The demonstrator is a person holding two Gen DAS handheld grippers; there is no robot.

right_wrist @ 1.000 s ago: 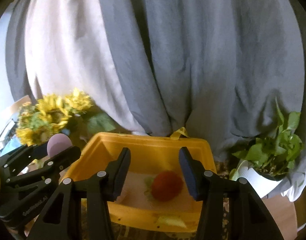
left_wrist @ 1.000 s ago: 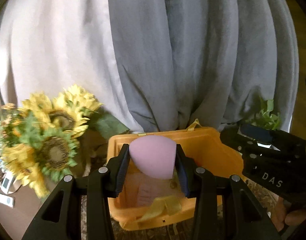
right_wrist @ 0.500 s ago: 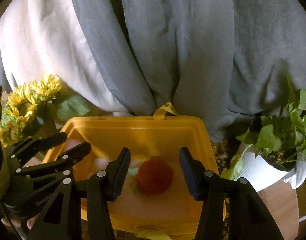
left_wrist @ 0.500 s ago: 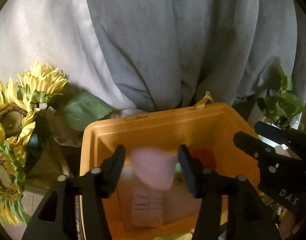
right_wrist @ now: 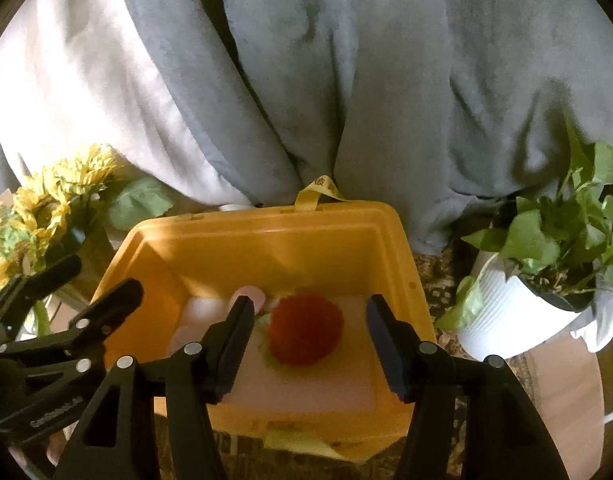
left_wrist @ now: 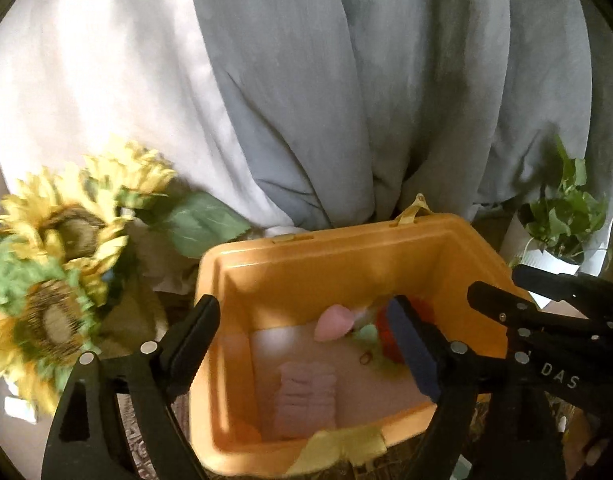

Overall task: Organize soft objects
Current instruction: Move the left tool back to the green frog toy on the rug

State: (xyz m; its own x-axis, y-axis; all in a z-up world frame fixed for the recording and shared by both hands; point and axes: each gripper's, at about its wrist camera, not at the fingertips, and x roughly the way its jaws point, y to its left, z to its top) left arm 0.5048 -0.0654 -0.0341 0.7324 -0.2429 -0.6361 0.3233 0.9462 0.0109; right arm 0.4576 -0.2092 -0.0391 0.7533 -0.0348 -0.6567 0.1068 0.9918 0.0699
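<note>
Writing first: the right gripper [left_wrist: 502,304], seen side-on from the left wrist view, carried white letters "DAS" on its body, the rest of the word cut off by the frame edge. The left gripper's body, seen from the right wrist view, bore small grey lettering too blurred to read. A yellow ribbon tab [right_wrist: 320,192] on the far rim of the orange bin [right_wrist: 266,236] had dark print on it, not legible.

Left gripper [left_wrist: 302,344] hung over the bin with its jaws spread wide, nothing between them. The right gripper, from its own camera, [right_wrist: 306,340] was likewise parted wide and empty, above the bin's near half.

The pink sponge [left_wrist: 333,323] lay loose on the bin floor toward the back, just beside a red ribbed ball [right_wrist: 306,330]. From the right wrist view only a sliver of the sponge showed above the left finger. In the left wrist view the ball was mostly hidden behind the right finger; a pale green piece [left_wrist: 366,334] sat between sponge and ball, identity unclear. A pale pink ridged shape [left_wrist: 306,396] on the bin floor was too soft-focused to name.

Sunflowers [left_wrist: 62,264] stood left of the bin, blurred. A potted green plant [right_wrist: 546,264] in a white pot stood right, partly cut off. Grey and white drapes [right_wrist: 386,80] filled the background
</note>
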